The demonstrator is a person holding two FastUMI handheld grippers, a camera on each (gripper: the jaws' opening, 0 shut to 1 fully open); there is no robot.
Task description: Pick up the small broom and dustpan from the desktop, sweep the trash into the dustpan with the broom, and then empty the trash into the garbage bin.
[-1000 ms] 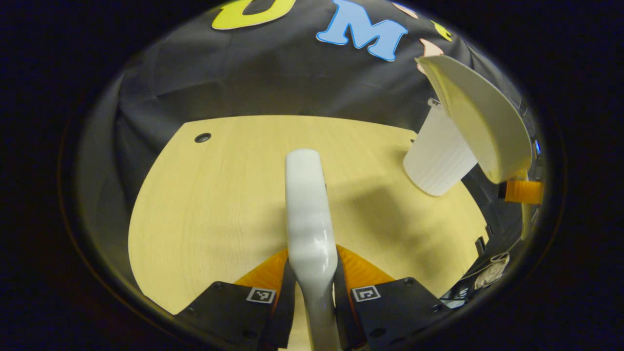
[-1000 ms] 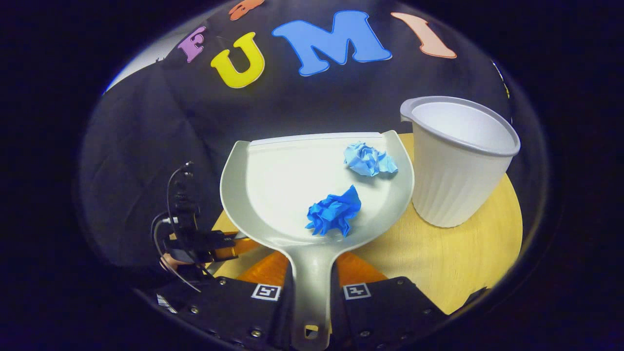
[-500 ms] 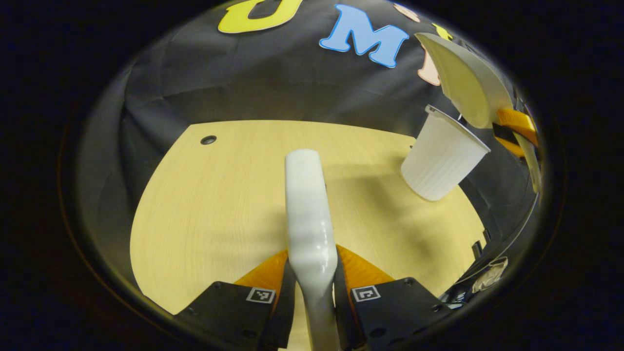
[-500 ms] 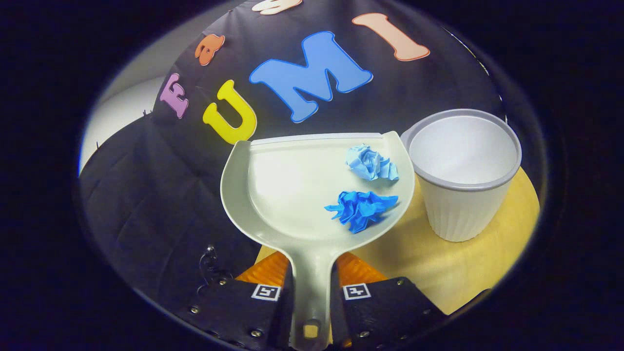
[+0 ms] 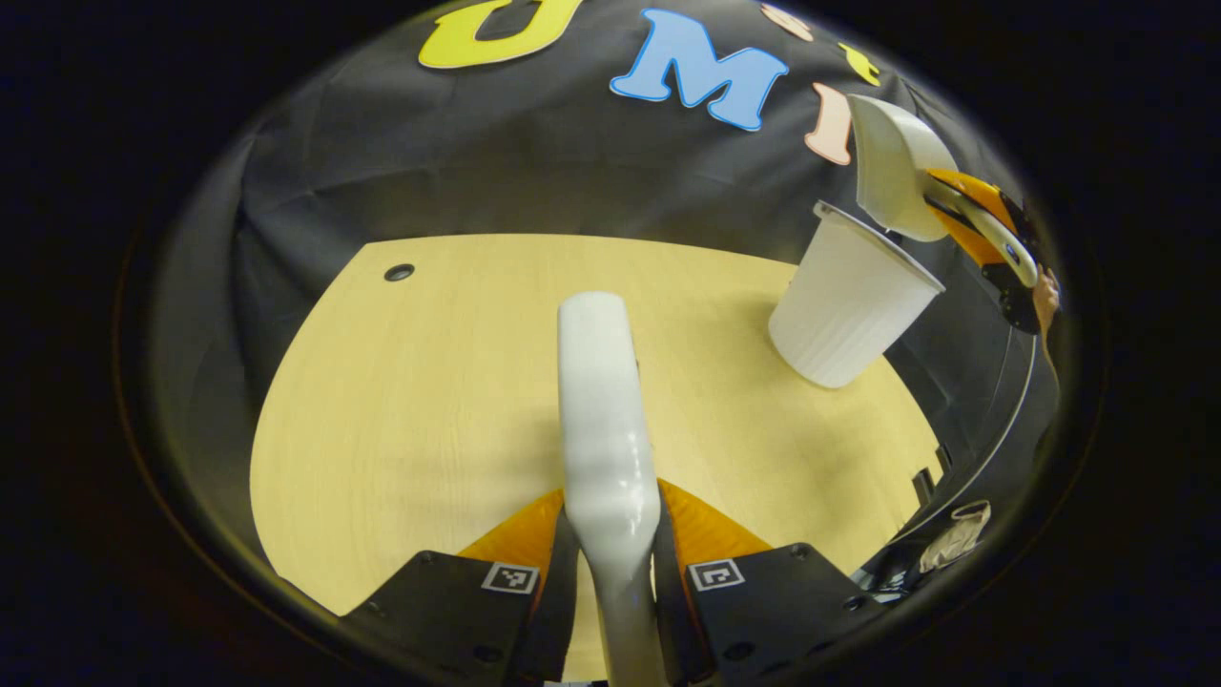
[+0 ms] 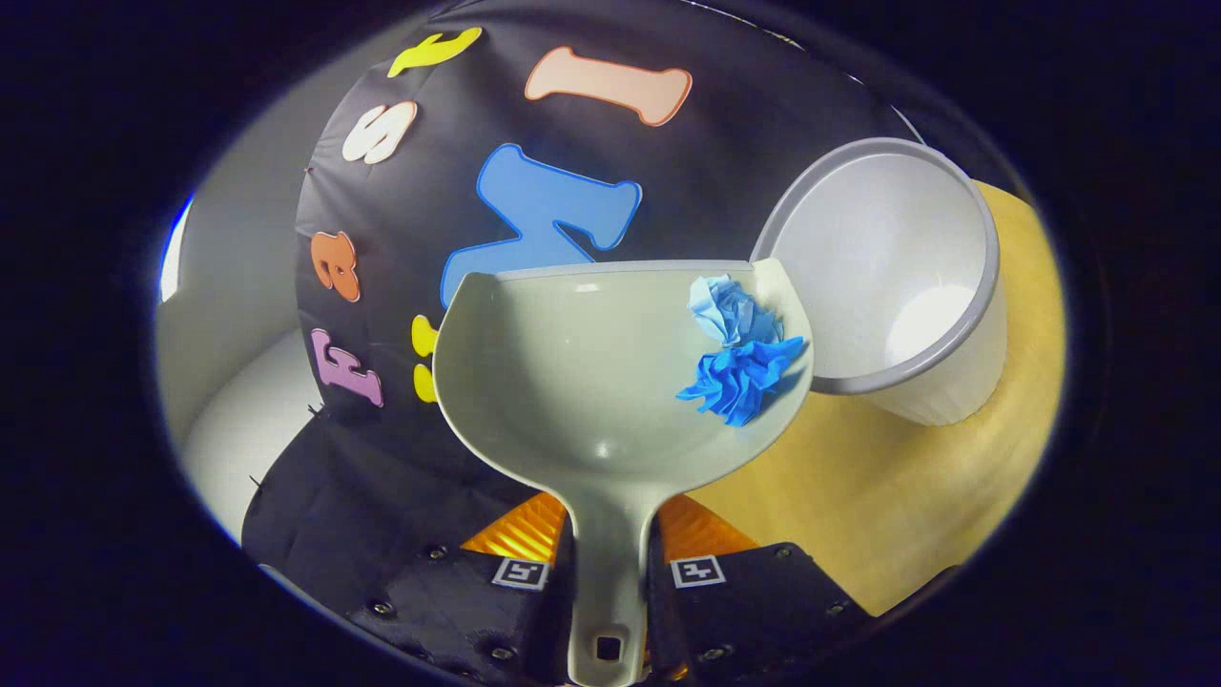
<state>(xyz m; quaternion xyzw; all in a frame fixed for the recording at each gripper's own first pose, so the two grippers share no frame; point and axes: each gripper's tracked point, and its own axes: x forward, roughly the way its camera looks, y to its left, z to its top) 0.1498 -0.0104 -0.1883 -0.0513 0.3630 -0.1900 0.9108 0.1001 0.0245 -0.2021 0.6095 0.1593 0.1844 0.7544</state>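
Right hand-held gripper (image 6: 610,582) clamps dustpan (image 6: 572,372) handle, mouth tilted toward bin (image 6: 897,277); left hand-held gripper (image 5: 610,572) clamps broom (image 5: 601,420).

Black-bodied hand-held gripper (image 6: 610,563) with small screws and two square black-and-white markers.

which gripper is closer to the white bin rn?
Right. The right gripper holds the dustpan tilted at the white bin rim; the left gripper, clamping the broom handle, sits back across the desk.
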